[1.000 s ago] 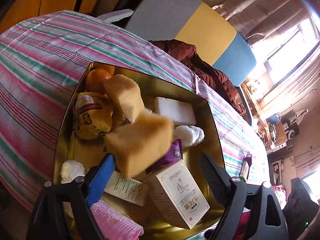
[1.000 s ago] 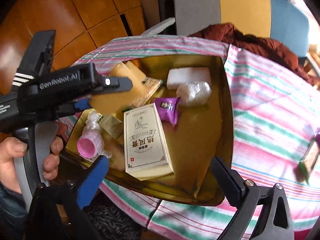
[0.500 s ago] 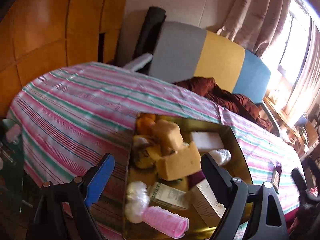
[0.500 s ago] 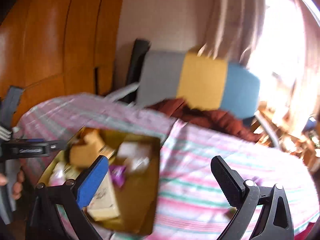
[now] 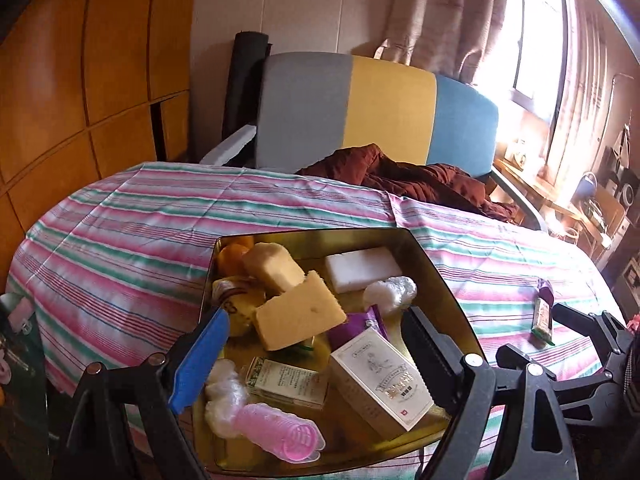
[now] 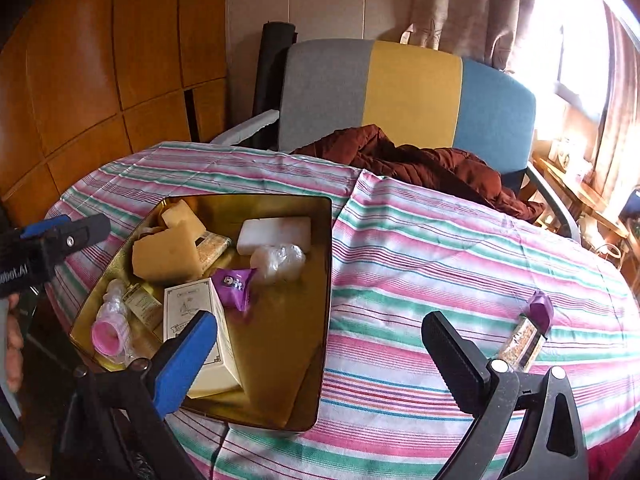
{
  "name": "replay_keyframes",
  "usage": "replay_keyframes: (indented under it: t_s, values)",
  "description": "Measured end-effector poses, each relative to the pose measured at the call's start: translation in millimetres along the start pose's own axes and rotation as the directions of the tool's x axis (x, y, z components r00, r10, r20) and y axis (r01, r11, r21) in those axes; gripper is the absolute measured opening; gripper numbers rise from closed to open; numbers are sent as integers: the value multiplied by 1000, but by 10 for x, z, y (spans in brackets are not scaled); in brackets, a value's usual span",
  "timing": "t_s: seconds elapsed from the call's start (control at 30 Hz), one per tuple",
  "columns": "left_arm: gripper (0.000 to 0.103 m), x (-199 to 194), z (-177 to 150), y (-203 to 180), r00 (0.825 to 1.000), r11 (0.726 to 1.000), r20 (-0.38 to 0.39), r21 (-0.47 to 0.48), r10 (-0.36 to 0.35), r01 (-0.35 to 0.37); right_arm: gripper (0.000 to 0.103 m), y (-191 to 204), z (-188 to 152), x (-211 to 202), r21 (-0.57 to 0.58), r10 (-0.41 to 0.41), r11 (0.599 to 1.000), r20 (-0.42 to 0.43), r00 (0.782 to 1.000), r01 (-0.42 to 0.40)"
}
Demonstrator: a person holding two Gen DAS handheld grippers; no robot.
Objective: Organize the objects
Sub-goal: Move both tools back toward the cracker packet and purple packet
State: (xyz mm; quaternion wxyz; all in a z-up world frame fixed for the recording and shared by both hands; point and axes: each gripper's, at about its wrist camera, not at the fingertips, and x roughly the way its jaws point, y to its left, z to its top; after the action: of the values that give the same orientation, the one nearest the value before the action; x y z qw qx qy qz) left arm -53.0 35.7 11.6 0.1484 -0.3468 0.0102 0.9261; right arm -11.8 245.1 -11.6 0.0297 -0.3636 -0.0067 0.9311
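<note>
The right gripper (image 6: 320, 354) is hovering, fingers wide and empty; the last stray snack bar (image 6: 526, 334) is lying on the striped table (image 6: 420, 248) at two o'clock — long axis toward one — well apart from the gold tray (image 6: 326, 280), far nearer than the left gripper (image 5: 316, 340), also gaping empty.

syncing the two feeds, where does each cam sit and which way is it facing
Left wrist: behind the open left gripper, looking over the gold tray toward the chair; the right gripper shows at right.
Right wrist: behind the open right gripper, facing the tablecloth and snack bar; left gripper and a hand at left.
Shared: tray, chair, bar.
</note>
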Motion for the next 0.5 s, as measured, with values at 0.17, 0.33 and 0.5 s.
replay_keyframes:
  t_s: [0.17,0.33,0.5]
  values:
    - [89,-6,-65,-198,1000,999,-12,48,16,-16,103,-19,-52,-10,4,13,1000,-7,1000,-13]
    - [89,9,-109,-327,1000,997,-28,81,5,-2,103,-90,-35,-22,7,2,1000,-3,1000,-2]
    - [89,20,-134,-459,999,993,-38,114,-39,43,103,-301,-16,-29,40,-30,999,-8,1000,30]
